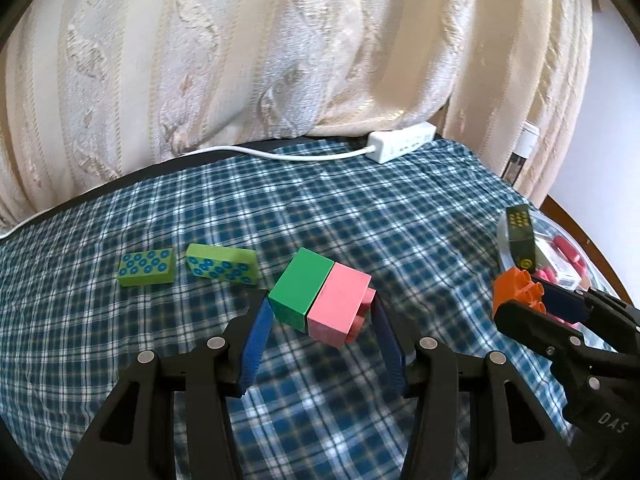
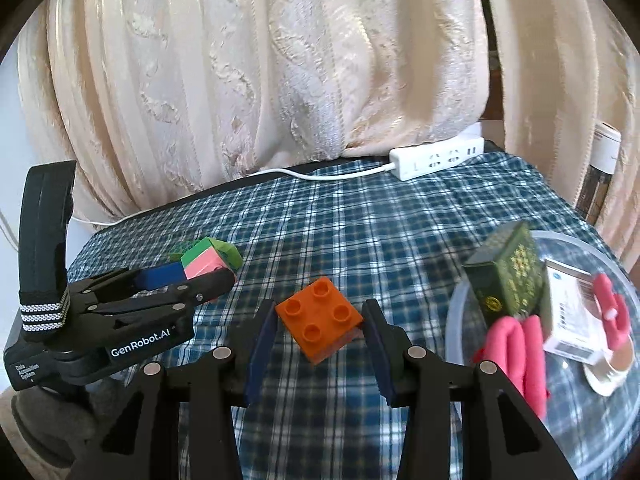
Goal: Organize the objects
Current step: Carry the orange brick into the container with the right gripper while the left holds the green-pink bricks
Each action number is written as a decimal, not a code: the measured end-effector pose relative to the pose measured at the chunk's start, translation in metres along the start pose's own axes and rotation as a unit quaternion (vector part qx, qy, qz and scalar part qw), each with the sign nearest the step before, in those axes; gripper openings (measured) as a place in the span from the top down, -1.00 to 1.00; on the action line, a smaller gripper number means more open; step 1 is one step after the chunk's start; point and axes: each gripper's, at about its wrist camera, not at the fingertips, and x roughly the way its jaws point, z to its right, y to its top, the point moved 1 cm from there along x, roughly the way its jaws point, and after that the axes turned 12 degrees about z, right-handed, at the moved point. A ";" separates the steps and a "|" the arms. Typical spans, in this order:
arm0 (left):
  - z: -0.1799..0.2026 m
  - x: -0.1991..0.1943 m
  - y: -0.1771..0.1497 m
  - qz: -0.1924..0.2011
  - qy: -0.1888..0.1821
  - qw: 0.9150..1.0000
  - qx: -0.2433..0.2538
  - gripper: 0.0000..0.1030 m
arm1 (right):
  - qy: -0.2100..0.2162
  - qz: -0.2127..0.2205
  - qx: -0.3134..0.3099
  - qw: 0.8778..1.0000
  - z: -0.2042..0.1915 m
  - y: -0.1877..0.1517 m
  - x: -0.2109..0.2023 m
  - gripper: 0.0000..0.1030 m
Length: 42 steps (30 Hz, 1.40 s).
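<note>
Glossy plastic orange brick [image 2: 320,320], woven tablecloth [image 2: 360,232]

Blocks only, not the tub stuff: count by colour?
Lime tiles with blue dots: 2
Green block: 1, joined to the pink one, between the left gripper pads
Pink block: 1
Orange studded block: 1, between the right gripper pads
Total: 5

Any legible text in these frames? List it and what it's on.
"GenRobot.AI": side of the left tool.
"Data Acquisition System": same tool's body, small print.
"DAS": body of the right tool.
White box in the clear bowl: print too blurred.
Dark green box: emblem only, unreadable.
</note>
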 end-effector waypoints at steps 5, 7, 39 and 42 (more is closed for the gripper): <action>0.013 -0.006 0.000 0.002 -0.010 1.000 0.011 -0.01 | -0.010 0.012 0.006 1.000 0.010 0.000 -0.017 0.10; 0.019 -0.009 0.000 0.004 -0.014 1.000 0.016 -0.01 | -0.018 0.019 0.008 1.000 0.016 0.000 -0.024 0.10; 0.118 -0.027 -0.007 0.000 -0.087 0.993 0.081 -0.01 | -0.155 0.014 0.088 0.984 0.133 -0.025 -0.081 0.09; 0.124 -0.027 -0.007 -0.002 -0.091 0.992 0.084 -0.01 | -0.160 0.010 0.090 0.983 0.138 -0.028 -0.081 0.09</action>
